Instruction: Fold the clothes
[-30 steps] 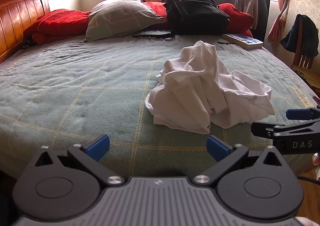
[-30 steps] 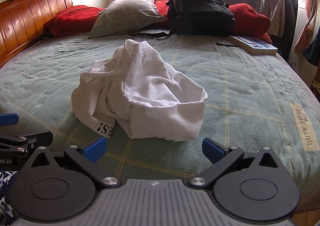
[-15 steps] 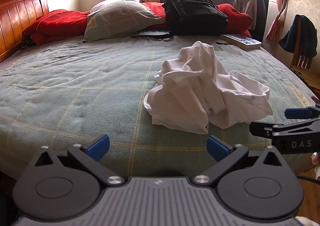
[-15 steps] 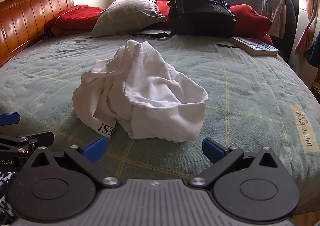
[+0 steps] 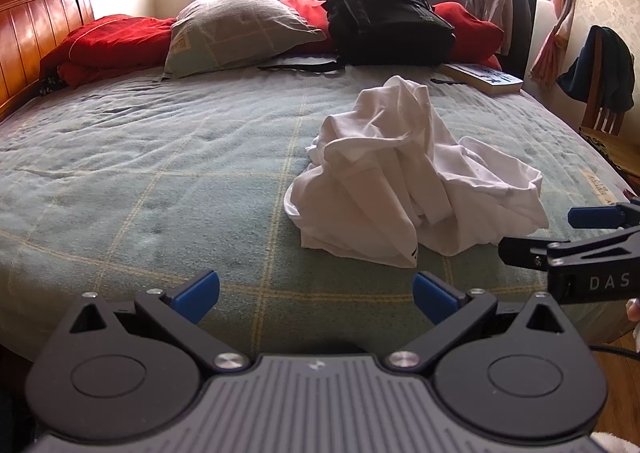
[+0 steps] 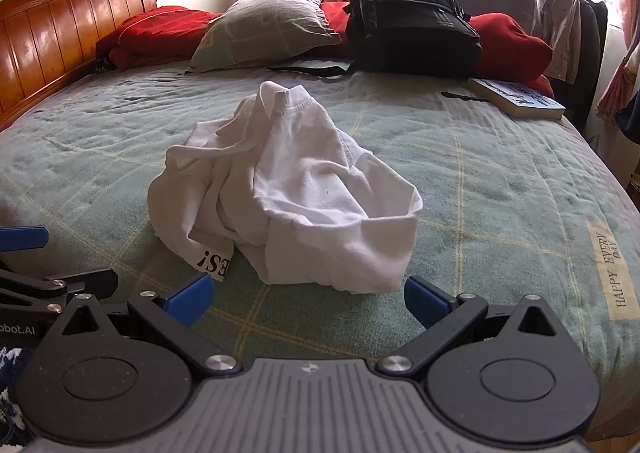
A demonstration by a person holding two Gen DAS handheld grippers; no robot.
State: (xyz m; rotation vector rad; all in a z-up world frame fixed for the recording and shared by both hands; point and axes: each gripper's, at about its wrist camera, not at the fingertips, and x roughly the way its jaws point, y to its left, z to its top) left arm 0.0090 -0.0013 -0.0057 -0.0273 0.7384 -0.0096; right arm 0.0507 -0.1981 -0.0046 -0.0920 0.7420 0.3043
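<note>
While both tongs gape empty, crumpled white shirt (image 6: 288, 193), bedspread (image 6: 500, 181) label "HAPPY EVERY DAY" (image 6: 612, 269)

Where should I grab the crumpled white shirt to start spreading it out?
Probably the ribbed collar peaking at the far top of the crumpled white cotton shirt: come from above. It stands clear of the green quilted bedspread, so lifting should unfurl the heap.
</note>
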